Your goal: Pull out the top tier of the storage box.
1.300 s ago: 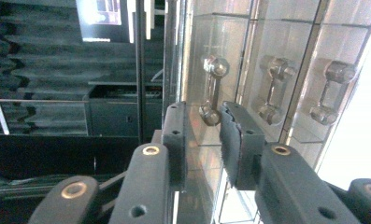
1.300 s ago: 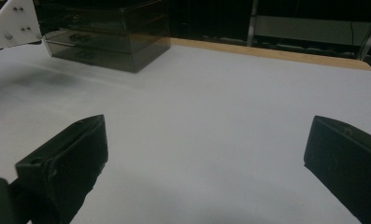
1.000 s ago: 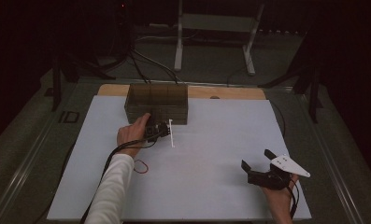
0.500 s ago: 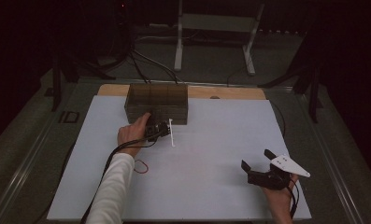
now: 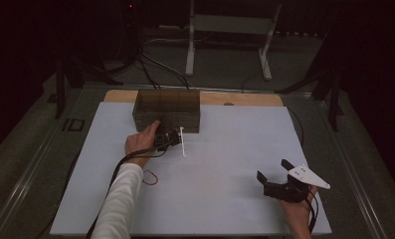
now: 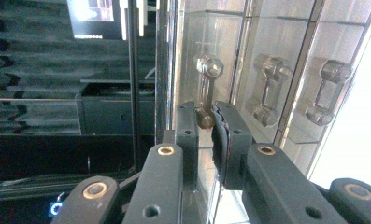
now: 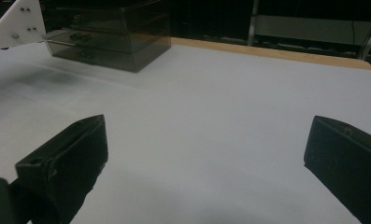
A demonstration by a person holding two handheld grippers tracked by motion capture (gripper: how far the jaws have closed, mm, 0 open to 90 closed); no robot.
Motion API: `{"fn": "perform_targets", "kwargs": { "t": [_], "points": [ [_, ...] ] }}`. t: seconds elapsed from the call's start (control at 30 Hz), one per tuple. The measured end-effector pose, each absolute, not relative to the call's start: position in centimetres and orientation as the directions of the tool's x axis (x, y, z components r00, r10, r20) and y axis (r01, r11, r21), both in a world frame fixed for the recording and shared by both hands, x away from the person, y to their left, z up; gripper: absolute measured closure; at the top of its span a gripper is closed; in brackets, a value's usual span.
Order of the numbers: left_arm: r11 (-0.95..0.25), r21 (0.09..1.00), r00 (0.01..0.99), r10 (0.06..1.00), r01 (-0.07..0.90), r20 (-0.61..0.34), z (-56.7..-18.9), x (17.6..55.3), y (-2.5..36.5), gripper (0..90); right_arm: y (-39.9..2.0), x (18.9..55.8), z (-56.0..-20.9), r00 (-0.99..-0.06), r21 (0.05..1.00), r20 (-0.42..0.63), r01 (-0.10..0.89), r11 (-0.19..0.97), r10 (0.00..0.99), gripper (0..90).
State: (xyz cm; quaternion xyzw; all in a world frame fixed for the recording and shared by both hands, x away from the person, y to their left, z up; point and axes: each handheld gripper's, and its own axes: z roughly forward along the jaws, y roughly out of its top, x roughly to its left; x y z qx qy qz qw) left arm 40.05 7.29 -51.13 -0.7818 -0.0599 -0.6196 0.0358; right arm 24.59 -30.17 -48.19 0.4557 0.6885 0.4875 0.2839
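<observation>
Smoky plastic drawer box (image 5: 167, 109) is sitting at the mat's (image 5: 225, 199) far edge; the left gripper (image 6: 210, 122) is clamping a drawer handle (image 6: 207, 91), pull not yet begun, while the right gripper (image 5: 279, 179) is waiting, jaws apart.

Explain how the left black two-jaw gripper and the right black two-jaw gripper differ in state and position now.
The left black two-jaw gripper has its jaws closed on a small metal handle of the dark transparent plastic drawer box; the right black two-jaw gripper has its jaws wide open and holds nothing. The left one is at the box; the right one sits apart, near the white mat's front edge. Both are hand-held.
</observation>
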Motion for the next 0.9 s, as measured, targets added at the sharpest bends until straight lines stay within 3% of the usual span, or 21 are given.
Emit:
{"fn": "perform_targets", "kwargs": {
  "t": [0.9],
  "points": [
    [-0.992,0.018,0.222,0.046,0.128,0.974,-51.1,38.8,7.2,83.0,-30.2,24.5,-48.1,-0.421,0.931,0.056,0.350,0.105,0.905,0.4]
  ]
}}
